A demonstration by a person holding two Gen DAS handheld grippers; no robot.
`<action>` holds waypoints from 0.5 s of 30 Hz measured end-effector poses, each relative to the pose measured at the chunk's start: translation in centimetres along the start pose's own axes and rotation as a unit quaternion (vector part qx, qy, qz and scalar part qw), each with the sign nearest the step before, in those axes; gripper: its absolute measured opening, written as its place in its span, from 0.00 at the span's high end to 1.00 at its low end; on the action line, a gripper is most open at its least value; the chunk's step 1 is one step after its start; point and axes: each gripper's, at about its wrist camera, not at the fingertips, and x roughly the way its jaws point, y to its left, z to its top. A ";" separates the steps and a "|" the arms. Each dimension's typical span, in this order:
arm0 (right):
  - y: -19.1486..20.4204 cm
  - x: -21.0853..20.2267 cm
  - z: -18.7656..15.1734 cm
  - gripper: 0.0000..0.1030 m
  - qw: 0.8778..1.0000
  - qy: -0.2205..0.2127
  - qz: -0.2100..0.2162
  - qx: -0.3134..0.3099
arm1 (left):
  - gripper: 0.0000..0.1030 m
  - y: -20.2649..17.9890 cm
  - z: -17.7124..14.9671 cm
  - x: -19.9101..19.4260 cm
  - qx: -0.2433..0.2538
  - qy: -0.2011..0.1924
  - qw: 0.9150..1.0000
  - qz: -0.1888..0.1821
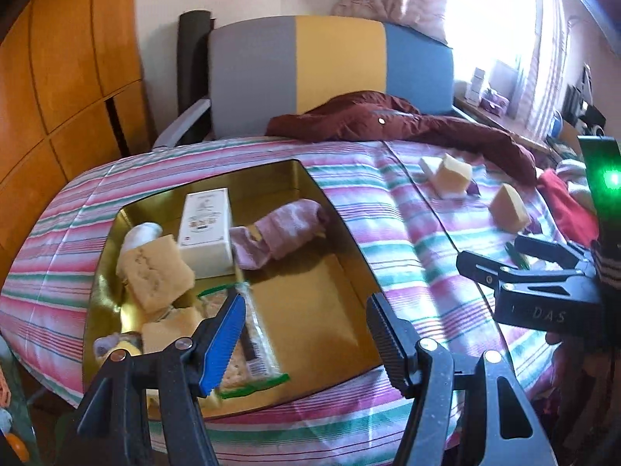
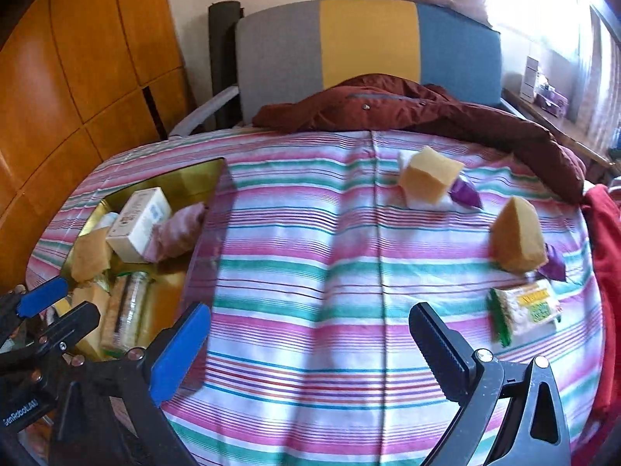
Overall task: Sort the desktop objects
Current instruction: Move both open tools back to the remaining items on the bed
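While both tools gape empty | L tool (image 1: 306, 334) over gold tray (image 1: 310, 182) | snack pack (image 2: 524, 310) just right of R tool (image 2: 310, 349)

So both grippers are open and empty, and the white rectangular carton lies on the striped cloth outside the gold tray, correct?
Not quite. The white rectangular carton lies inside the gold tray, not on the striped cloth; the left wrist view shows it. The left gripper and right gripper are indeed open and empty.

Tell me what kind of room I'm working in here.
Most likely a bedroom or lived-in home room, not a lab. The work surface wears a striped cloth, a maroon jacket is dumped beside a tricolour upholstered chair, and wooden wardrobe panels fill the left wall.
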 end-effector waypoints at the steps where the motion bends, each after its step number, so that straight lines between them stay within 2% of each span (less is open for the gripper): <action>1: -0.3 0.0 -0.1 0.01 1.000 0.002 -0.003 0.000 | 0.36 -0.2 0.0 0.1 0.002 0.001 1.000 -0.003; 11: -4.1 -0.4 -0.4 0.00 0.999 0.018 -0.034 0.015 | 0.36 -2.3 0.2 1.1 0.031 0.013 0.999 -0.020; 15: -6.7 -0.8 -0.4 0.00 0.998 0.027 -0.039 0.040 | 0.36 -3.2 0.3 1.4 0.040 0.018 0.999 -0.031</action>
